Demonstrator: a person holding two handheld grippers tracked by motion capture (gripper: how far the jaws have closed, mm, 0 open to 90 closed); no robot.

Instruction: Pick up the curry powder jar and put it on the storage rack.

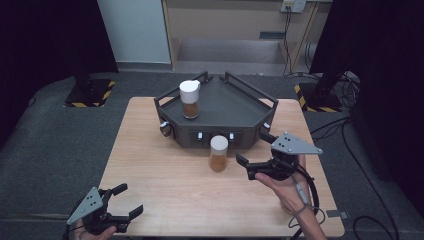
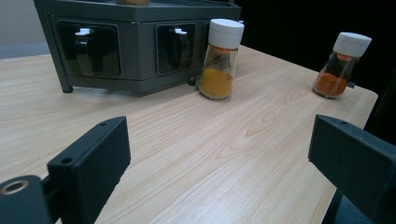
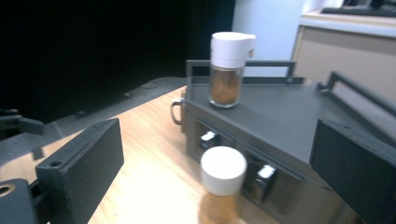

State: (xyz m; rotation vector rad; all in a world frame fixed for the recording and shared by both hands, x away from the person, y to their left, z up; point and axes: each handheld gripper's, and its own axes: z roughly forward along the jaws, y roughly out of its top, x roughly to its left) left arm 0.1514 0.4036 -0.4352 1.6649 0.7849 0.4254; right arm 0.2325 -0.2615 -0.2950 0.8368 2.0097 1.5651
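Note:
A spice jar with brown powder and a white cap stands upright on the left of the dark grey rack's top. A second white-capped jar of yellow-orange powder stands on the table just in front of the rack. My right gripper is open and empty, right of this jar and aimed at it. A third jar, with orange-red powder, stands near the table's right edge. My left gripper is open and empty at the near left corner.
The rack has raised handle rails on its top and latch-like knobs along its front face. The light wooden table is bare between the two grippers. Dark floor and black stands surround the table.

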